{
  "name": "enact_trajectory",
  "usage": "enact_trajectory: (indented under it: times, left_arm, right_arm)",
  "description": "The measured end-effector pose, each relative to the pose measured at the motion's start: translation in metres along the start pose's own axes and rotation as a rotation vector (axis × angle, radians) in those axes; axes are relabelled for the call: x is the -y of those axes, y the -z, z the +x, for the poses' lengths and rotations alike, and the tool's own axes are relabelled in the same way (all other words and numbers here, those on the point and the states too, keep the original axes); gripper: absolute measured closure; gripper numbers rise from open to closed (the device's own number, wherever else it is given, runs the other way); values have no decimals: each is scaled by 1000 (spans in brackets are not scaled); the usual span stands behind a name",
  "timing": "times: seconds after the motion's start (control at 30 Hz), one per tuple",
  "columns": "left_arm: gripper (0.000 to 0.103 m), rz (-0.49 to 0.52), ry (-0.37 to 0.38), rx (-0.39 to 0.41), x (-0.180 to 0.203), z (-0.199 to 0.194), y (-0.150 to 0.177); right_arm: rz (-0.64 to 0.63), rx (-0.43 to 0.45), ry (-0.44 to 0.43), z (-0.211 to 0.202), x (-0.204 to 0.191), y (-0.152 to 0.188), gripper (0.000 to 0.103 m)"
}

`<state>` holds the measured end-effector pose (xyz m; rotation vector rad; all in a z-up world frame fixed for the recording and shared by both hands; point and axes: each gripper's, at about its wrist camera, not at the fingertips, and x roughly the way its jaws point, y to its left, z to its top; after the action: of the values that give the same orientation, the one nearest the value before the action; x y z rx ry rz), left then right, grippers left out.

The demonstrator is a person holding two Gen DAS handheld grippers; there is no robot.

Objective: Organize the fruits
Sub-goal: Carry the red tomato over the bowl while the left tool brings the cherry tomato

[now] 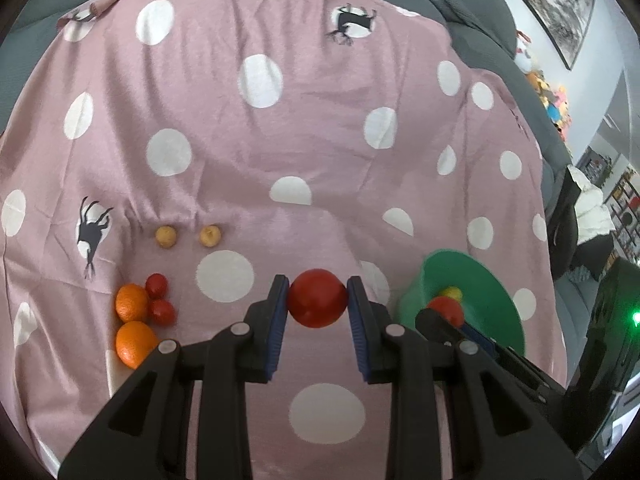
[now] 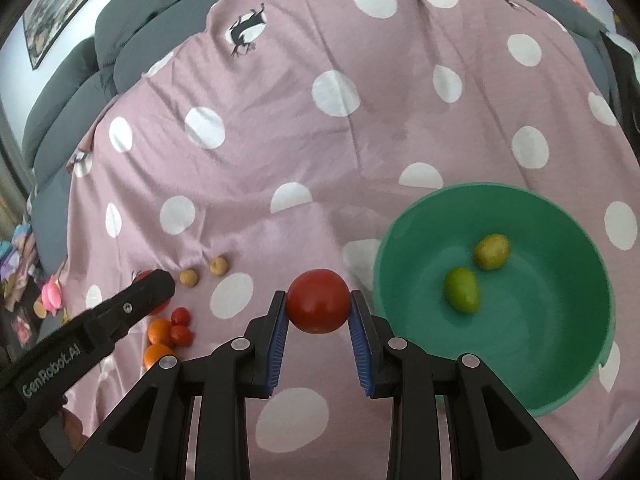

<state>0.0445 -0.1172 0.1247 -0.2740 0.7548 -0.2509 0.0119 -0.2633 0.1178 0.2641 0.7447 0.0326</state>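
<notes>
Grippers (image 1: 317,300) (image 2: 319,302) each clamp a red fruit (image 1: 317,298) (image 2: 319,301) beside the green bowl (image 2: 560,380) — two fruits inside, several left outside.

The pink dotted cloth (image 1: 320,120) looks matt, soft and wrinkled. The green bowl (image 2: 560,360) is smooth plastic with slight shine. Each red tomato (image 1: 317,298) has glossy smooth skin. The oranges (image 1: 132,302) look finely dimpled. Fingers (image 2: 276,344) carry ribbed blue pads.

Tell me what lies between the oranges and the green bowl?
Right wrist view: two cherry tomatoes beside the oranges, then pink spotted cloth, where the right gripper grips a large tomato.
</notes>
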Motion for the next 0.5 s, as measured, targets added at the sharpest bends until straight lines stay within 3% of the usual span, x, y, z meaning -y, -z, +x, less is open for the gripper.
enact_trajectory:
  times: [0.5]
  left_arm:
    - [74, 138, 61, -27, 53, 9, 11]
  right_arm:
    - [127, 42, 84, -16, 51, -10, 71]
